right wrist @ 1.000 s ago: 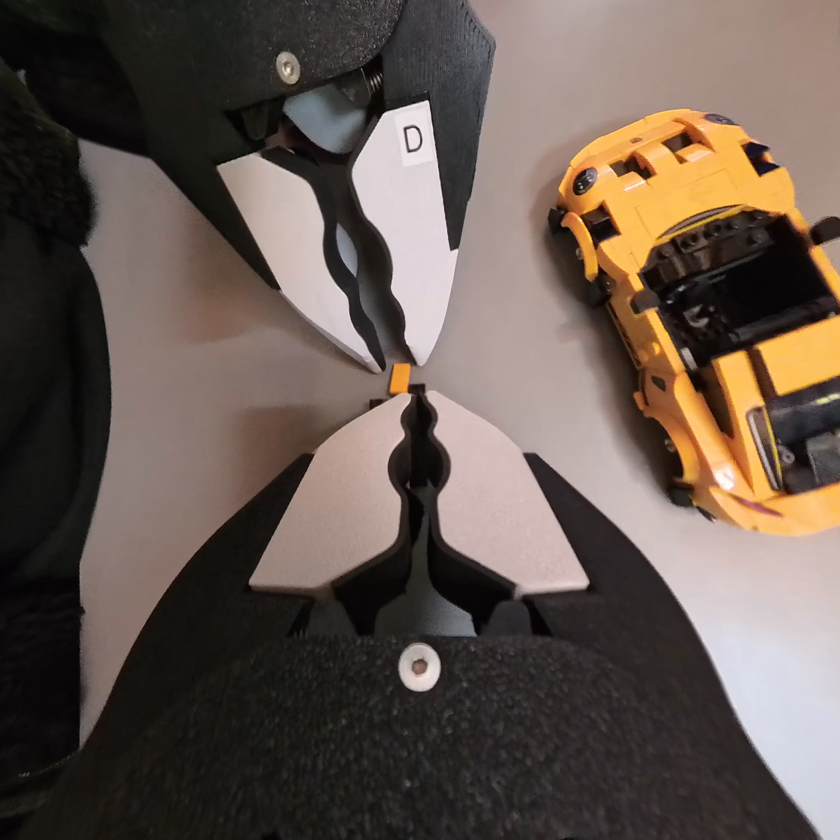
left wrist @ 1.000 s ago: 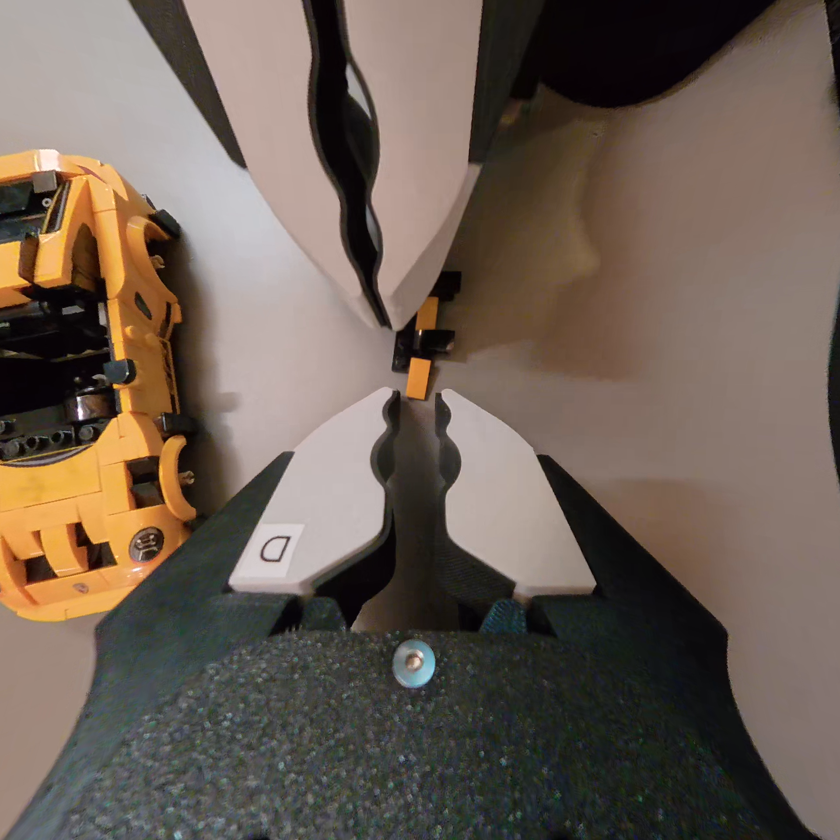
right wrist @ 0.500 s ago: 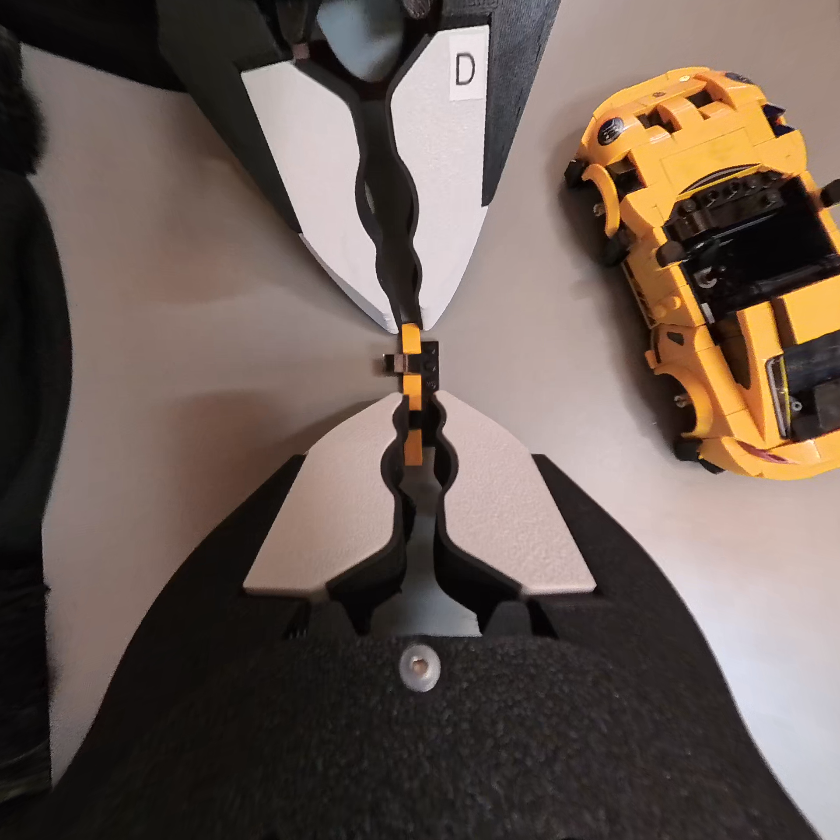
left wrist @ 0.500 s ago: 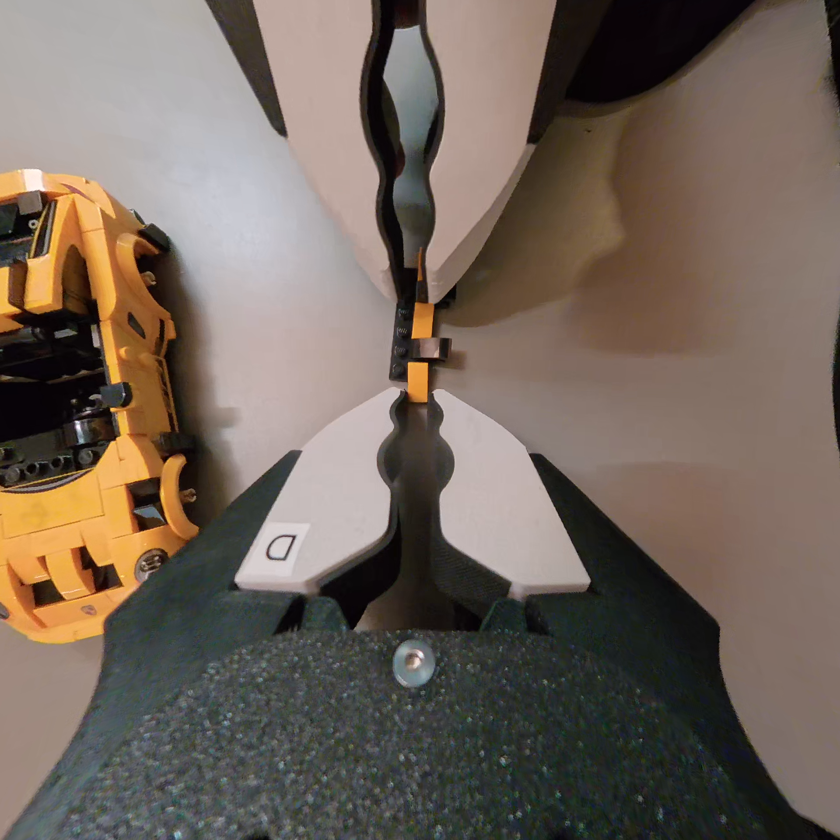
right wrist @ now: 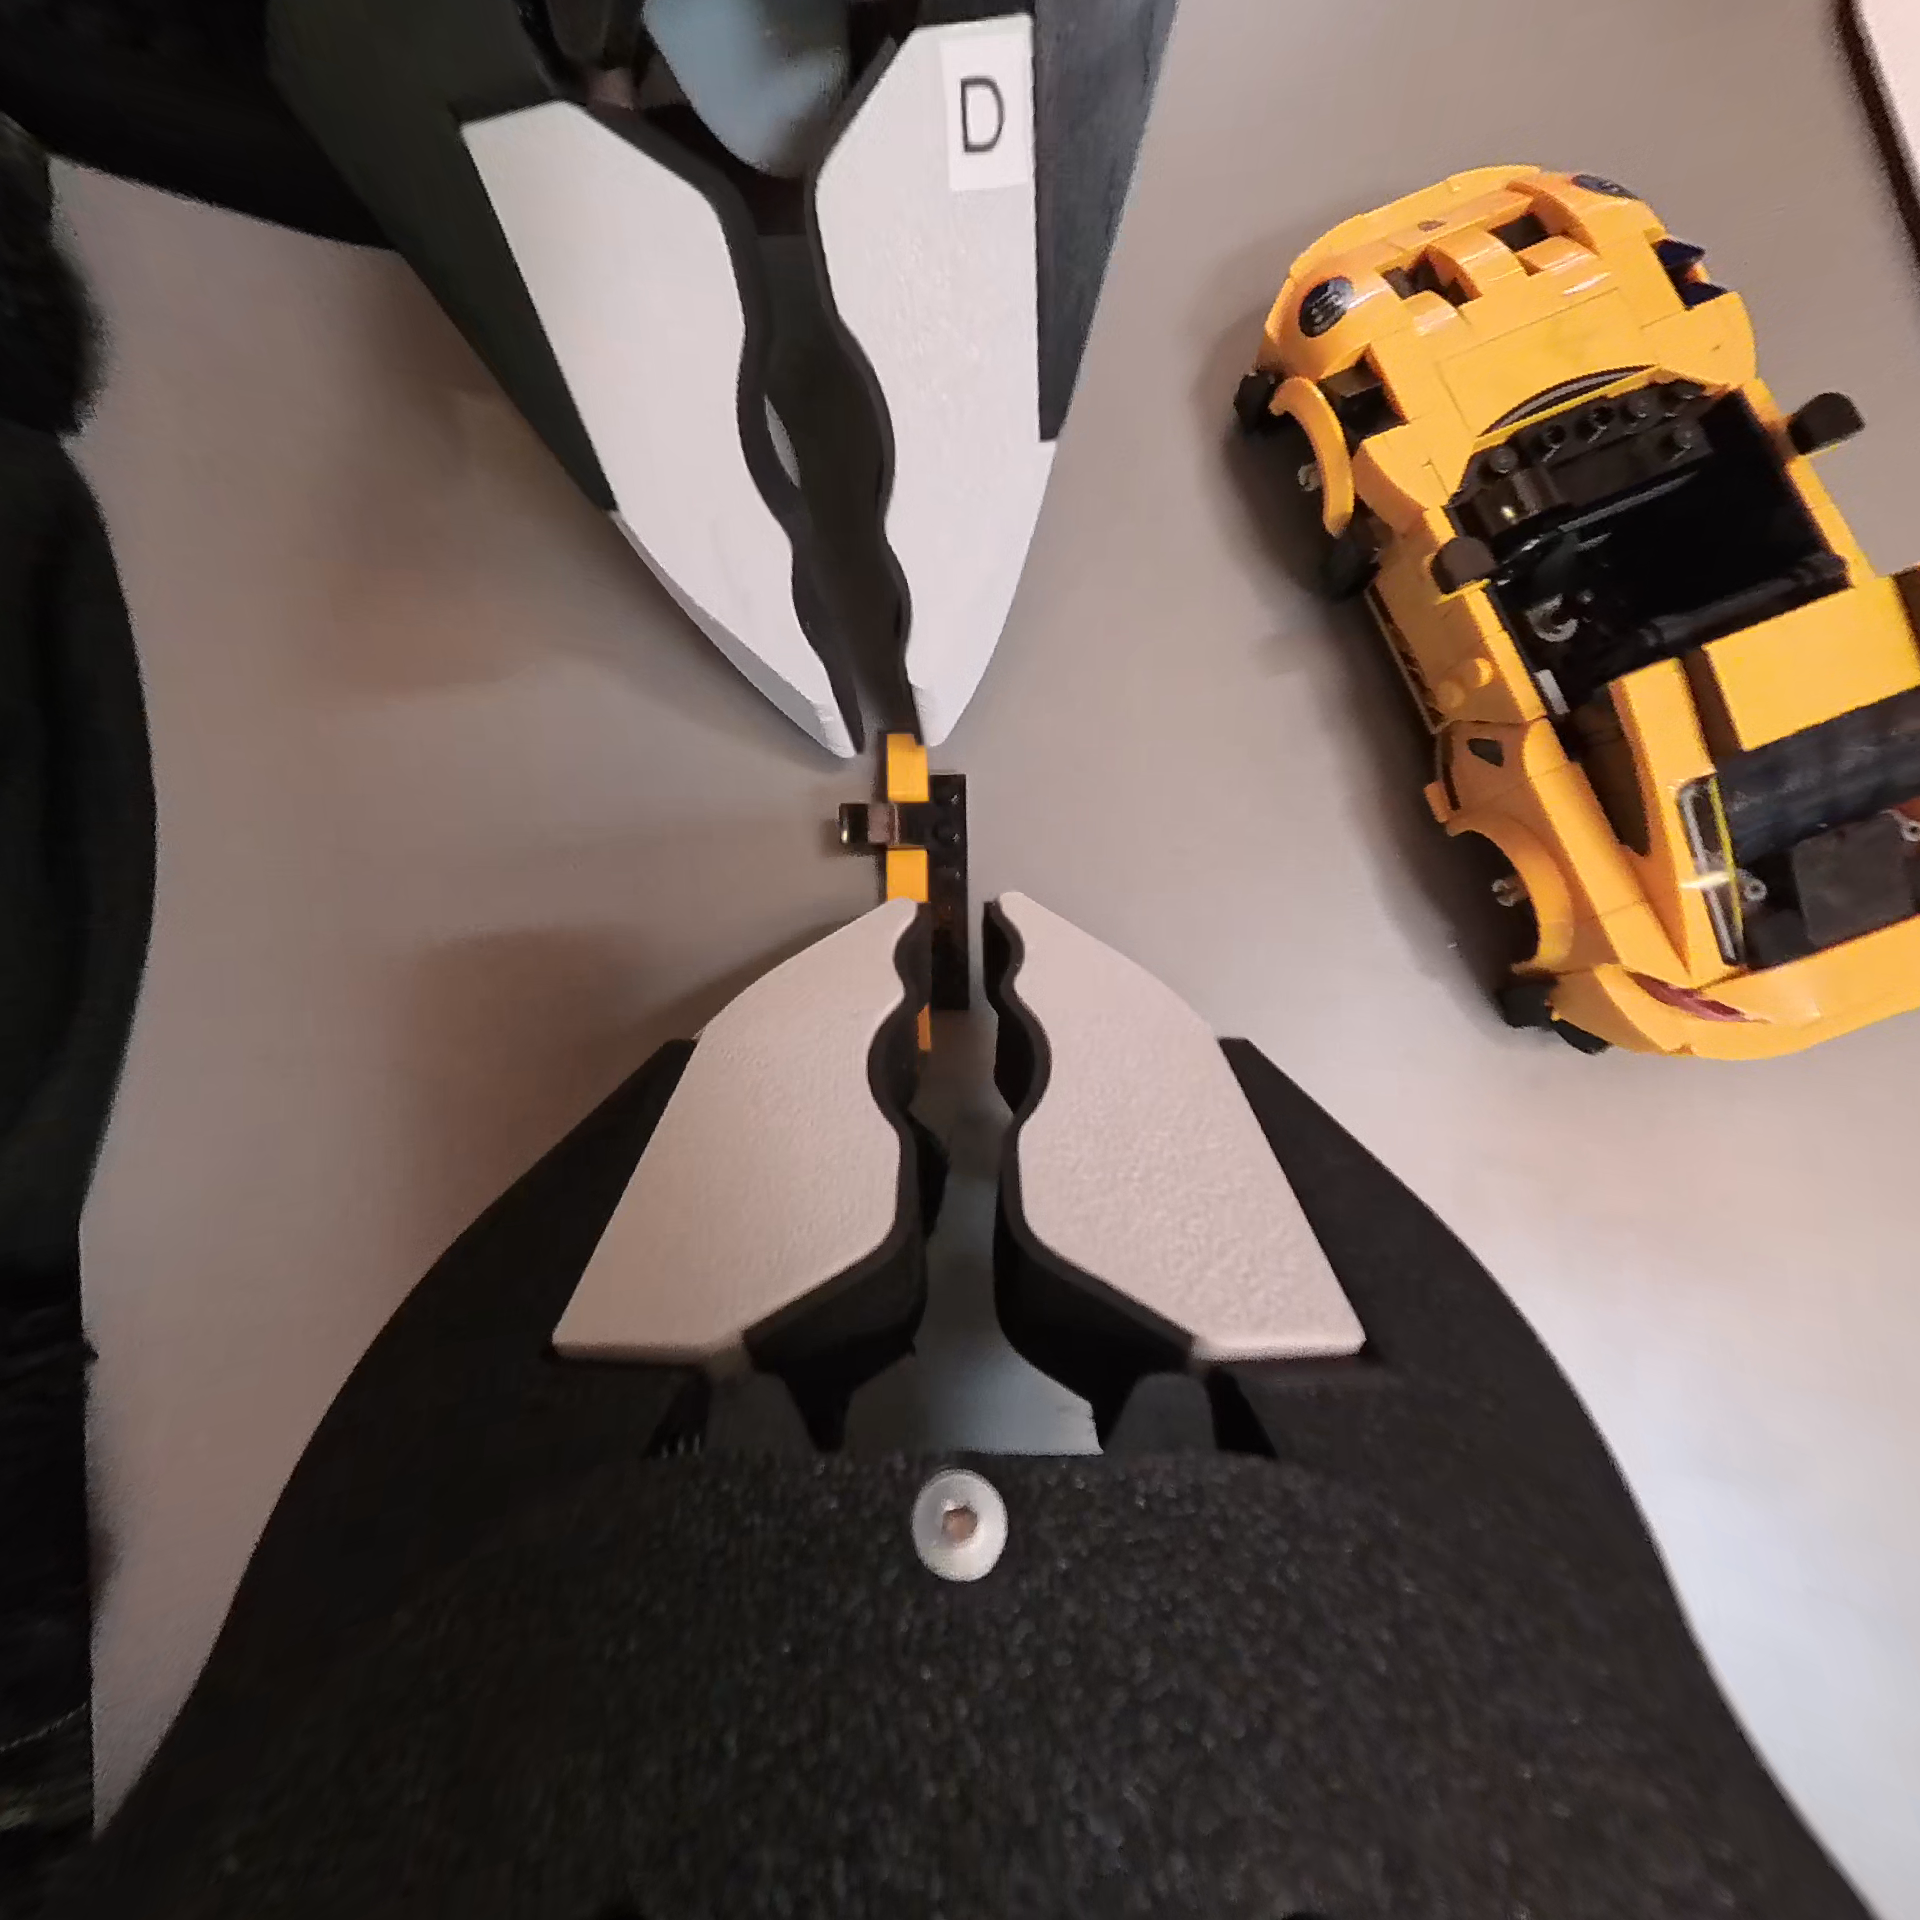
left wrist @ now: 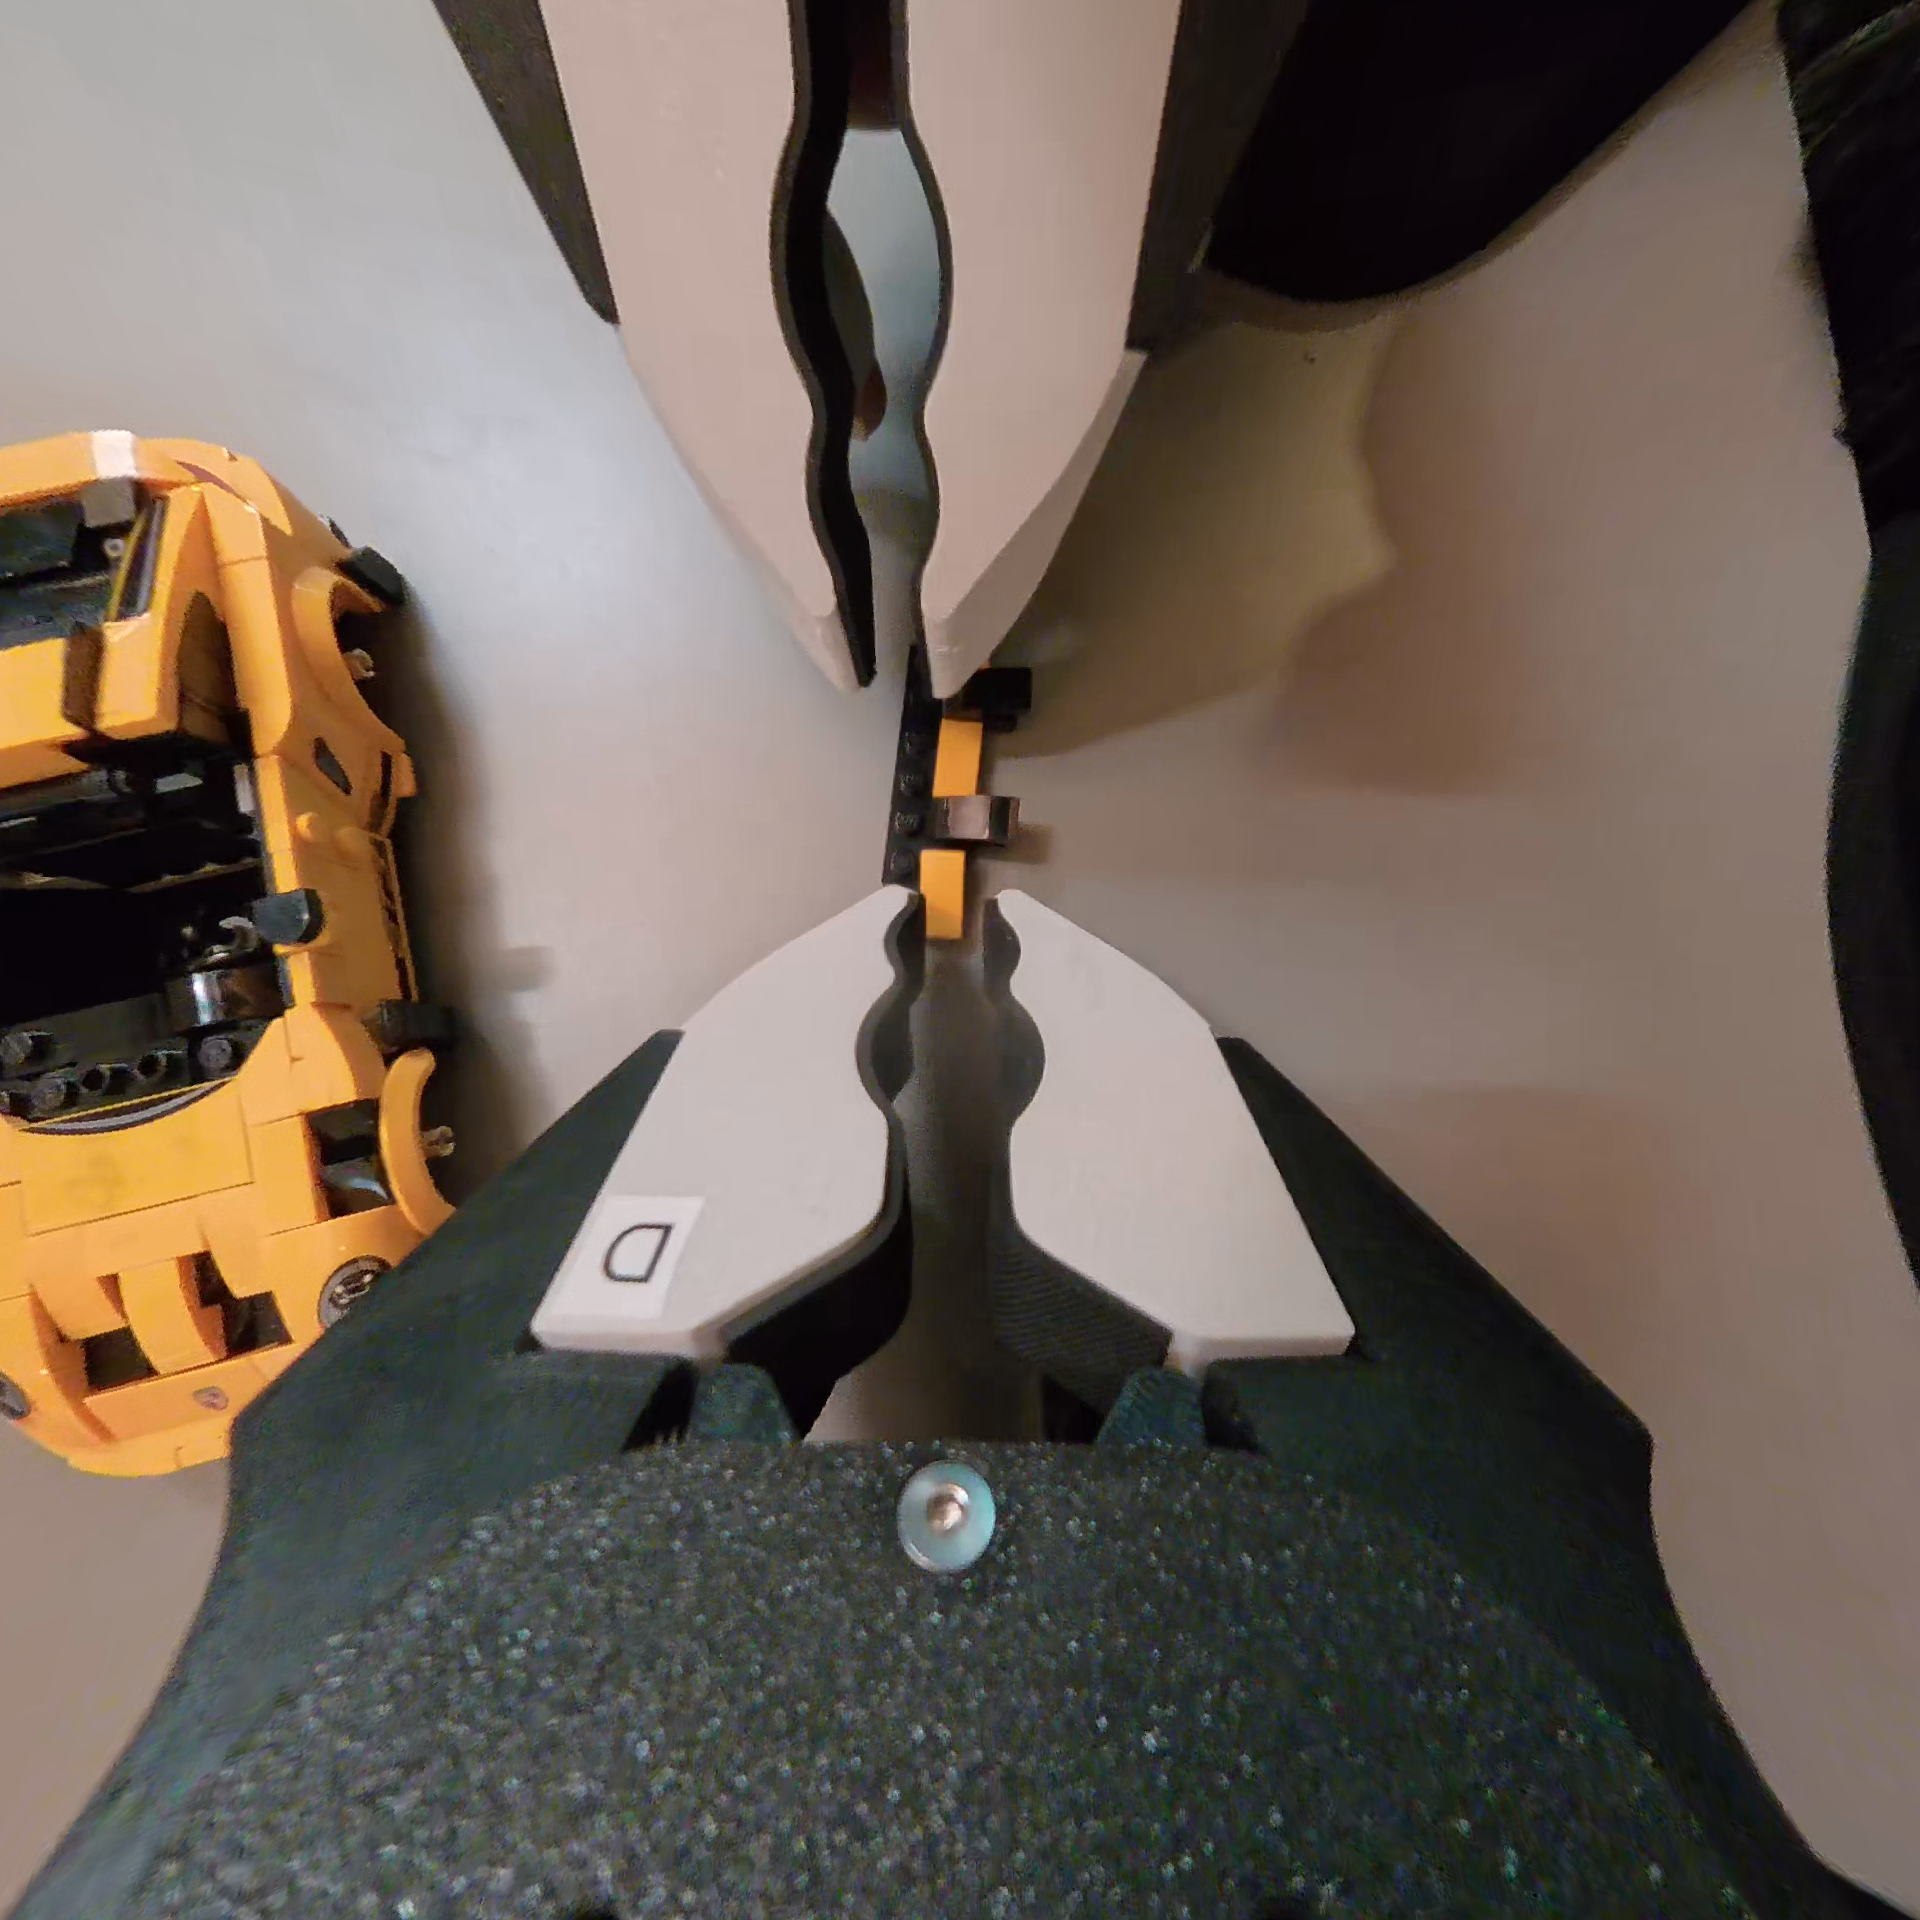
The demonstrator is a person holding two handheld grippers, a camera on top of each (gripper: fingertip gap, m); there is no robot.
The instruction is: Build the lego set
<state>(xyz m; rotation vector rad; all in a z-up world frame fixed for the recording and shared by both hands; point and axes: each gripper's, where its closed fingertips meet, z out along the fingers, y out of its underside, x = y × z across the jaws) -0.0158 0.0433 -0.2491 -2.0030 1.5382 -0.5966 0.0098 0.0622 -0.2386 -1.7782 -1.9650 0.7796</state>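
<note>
Left claw [left wrist: 948, 909] reaches in from the near side. Its tips are drawn close about the yellow end of a small lego sub-assembly [left wrist: 954, 764], and from the opposite view it looks pinched there. The right claw [right wrist: 951, 909] faces it nose to nose. It is slightly parted around the black plate [right wrist: 948, 862] at the other end, with a sliver of gap beside it, so I would not call that a grip.

The sub-assembly spans the space between the two noses, over the middle of the grey bench [left wrist: 1351, 1039]. It is a thin black strip with yellow tiles and a black clip [left wrist: 971, 821] sticking out sideways.

The yellow lego car [left wrist: 187, 935], its cabin open, sits well apart to one side.

I'd judge the piece feather-light, stiff and smooth-sided. It would twist or shoot out if squeezed off-centre, and its press-fit parts could pop loose. Better to hold it across the flat faces at the plate's ends and keep off the clip.
</note>
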